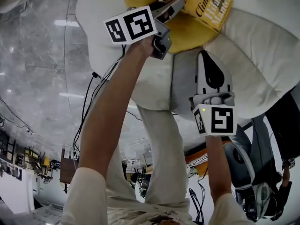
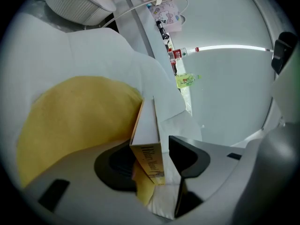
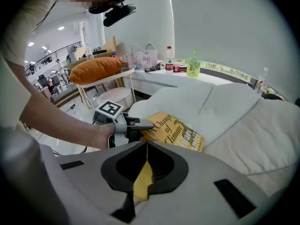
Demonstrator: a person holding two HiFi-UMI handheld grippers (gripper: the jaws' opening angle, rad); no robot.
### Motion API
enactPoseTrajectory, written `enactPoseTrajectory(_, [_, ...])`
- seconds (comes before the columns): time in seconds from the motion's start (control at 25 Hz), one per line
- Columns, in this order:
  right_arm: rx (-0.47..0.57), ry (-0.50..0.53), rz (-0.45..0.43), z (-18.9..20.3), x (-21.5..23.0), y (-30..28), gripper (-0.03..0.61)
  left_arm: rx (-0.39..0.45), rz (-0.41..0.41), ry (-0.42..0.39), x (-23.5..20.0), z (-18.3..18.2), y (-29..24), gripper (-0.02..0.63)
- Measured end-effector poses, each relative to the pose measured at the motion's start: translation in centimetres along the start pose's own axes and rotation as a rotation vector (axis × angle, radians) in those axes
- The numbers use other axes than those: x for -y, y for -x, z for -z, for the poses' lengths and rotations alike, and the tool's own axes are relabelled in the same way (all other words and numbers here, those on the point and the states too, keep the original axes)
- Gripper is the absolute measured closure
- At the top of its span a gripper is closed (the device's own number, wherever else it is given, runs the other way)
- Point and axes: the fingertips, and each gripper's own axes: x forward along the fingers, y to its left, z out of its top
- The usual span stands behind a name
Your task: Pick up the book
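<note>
While the book [image 3: 180, 131] lies cover up on a yellow cushion [image 2: 75, 116], my left tongs [image 2: 154, 161] reach in from the side with their jaws spread around one of its corners. The book is a yellow paperback with "Change of Climate" printed on its cover. The yellow cushion under it sits in the hollow between the big white sofa cushions [image 1: 262, 55].

Seen along my left jaws, the book stands edge-on between them. One pad is right against its cover, while the other stands just off the far side with a sliver of white showing in the gap, so I am not clamping it.

My right tongs [image 3: 146, 146] point down at the near edge of the yellow cushion, close beside the book but apart from it. Their jaws are pressed together, and a strip of the yellow fabric shows pinched between the pads.

Beyond the sofa, a green bottle [image 3: 193, 64] stands on a white ledge [image 3: 187, 76]. An orange pillow [image 3: 96, 69] rests on a white rack off to one side.
</note>
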Motion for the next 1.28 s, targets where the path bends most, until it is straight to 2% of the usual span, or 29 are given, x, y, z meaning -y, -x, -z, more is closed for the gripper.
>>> enactPoseTrajectory(0.12, [0.001, -0.005, 0.013, 0.0, 0.5, 0.1, 0.554, 0.007, -0.019, -0.012, -0.1, -0.5, -0.7, 0.441])
enactPoseTrajectory(0.28, [0.007, -0.005, 0.022, -0.7, 0.8, 0.5, 0.554, 0.031, -0.006, 0.019, 0.6, -1.3, -0.7, 0.459])
enactPoseTrajectory(0.36, [0.009, -0.005, 0.027, -0.9, 0.8, 0.9, 0.554, 0.028, -0.012, 0.022, 1.0, -1.2, -0.4, 0.462])
enactPoseTrajectory(0.52, [0.017, -0.017, 0.037, -1.5, 0.6, 1.2, 0.555, 0.005, -0.025, -0.032, 2.1, -1.2, 0.4, 0.463])
enactPoseTrajectory(0.72, [0.033, -0.024, 0.041, -2.8, 0.2, 2.0, 0.555, 0.012, -0.028, -0.006, 3.3, -2.2, 1.6, 0.465])
enactPoseTrajectory(0.92, [0.045, -0.03, 0.046, -4.0, 0.4, 3.0, 0.554, 0.002, -0.028, -0.035, 5.0, -3.4, 2.6, 0.468])
enactPoseTrajectory(1.28, [0.057, -0.095, 0.117, -7.9, 0.8, 7.2, 0.555, -0.033, -0.026, -0.066, 11.0, -5.4, 6.5, 0.468])
